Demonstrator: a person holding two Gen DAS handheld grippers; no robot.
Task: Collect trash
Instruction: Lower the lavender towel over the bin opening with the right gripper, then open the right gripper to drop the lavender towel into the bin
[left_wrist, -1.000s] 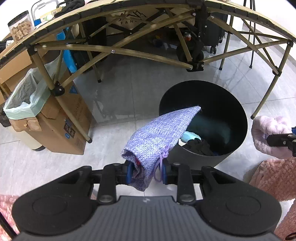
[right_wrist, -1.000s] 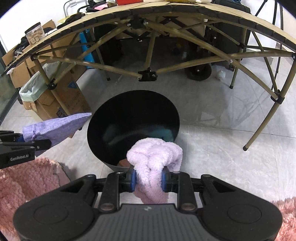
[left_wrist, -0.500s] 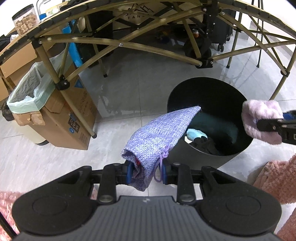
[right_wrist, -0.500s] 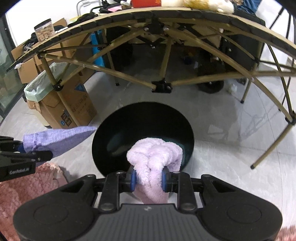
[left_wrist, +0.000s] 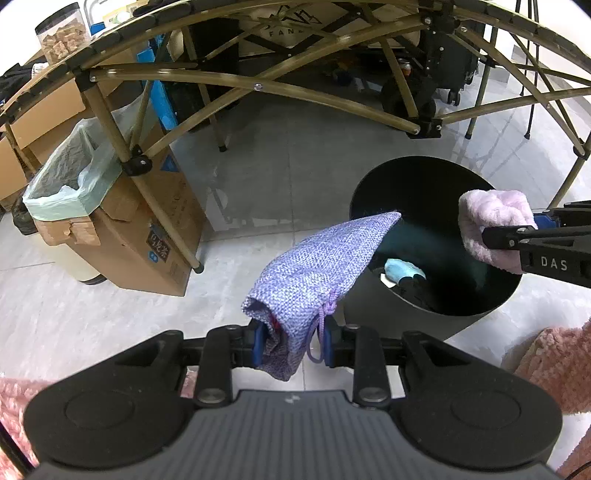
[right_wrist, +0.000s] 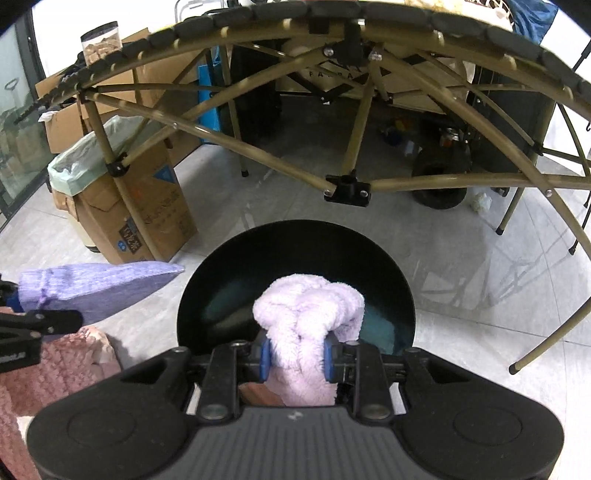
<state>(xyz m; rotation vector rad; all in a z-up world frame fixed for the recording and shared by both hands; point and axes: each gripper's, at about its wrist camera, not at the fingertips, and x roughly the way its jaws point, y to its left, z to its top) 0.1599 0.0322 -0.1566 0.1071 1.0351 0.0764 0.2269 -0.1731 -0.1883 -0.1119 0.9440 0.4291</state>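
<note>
My left gripper (left_wrist: 294, 341) is shut on a purple woven drawstring pouch (left_wrist: 317, 273), whose far tip hangs over the left rim of a black round bin (left_wrist: 369, 192). My right gripper (right_wrist: 297, 356) is shut on a fluffy lilac cloth (right_wrist: 308, 314) held above the mouth of the black bin (right_wrist: 295, 236). From the left wrist view the lilac cloth (left_wrist: 493, 221) hovers over the bin's right side. Inside the bin lie a light blue item (left_wrist: 402, 269) and dark pieces. The pouch (right_wrist: 99, 288) shows at the left of the right wrist view.
A folding table frame (left_wrist: 258, 86) of tan tubes arches over the floor behind the bin. A cardboard box (left_wrist: 147, 236) with a pale green liner (left_wrist: 70, 173) stands at the left. Pink fluffy sleeves (left_wrist: 554, 365) frame the lower edges. Grey tiles surround the bin.
The right gripper has carried the lilac cloth leftward, from outside the bin's rim to over its mouth. The left gripper and the pouch have held almost still.
</note>
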